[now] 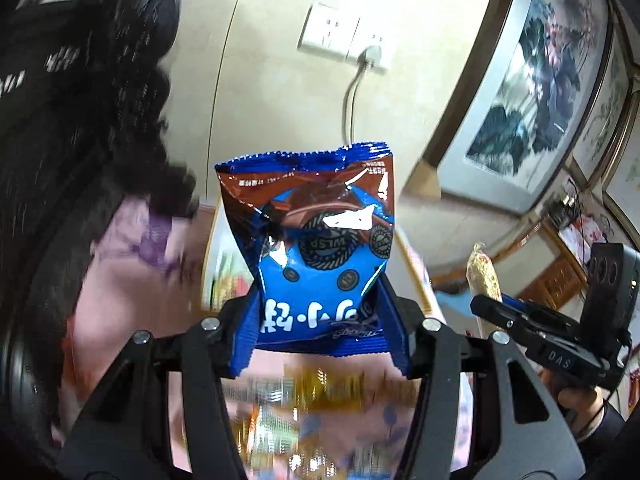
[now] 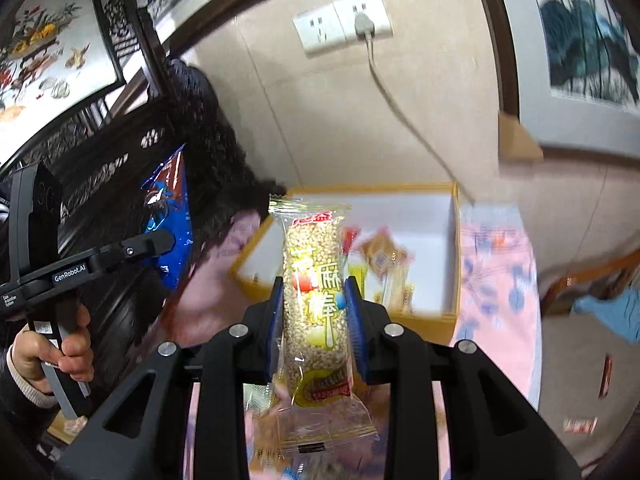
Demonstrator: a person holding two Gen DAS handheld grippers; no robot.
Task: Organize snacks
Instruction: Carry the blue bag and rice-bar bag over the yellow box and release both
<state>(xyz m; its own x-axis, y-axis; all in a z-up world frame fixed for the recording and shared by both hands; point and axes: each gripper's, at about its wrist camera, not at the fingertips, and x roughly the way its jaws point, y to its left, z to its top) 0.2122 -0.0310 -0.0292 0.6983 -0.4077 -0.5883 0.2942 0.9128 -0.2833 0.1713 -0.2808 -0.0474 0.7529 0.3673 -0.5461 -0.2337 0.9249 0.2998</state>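
The blue cookie packet (image 1: 320, 248) stands upright at frame centre in the left wrist view, clamped between the blue pads of the left claw (image 1: 320, 320). The sesame bar (image 2: 314, 300) is gripped at its middle by the narrowly set right claw (image 2: 316, 312). Behind it, at centre right, the yellow-rimmed box (image 2: 456, 248) holds more wrapped snacks on a pink floral cloth (image 2: 496, 280).

Two snacks above the yellow-rimmed box

The blue and brown cookie bag (image 1: 320, 256) stands upright; the clear puffed-grain bar (image 2: 314, 304) also stands upright, in front of the box (image 2: 454, 256), which holds several small packets (image 2: 384, 264).
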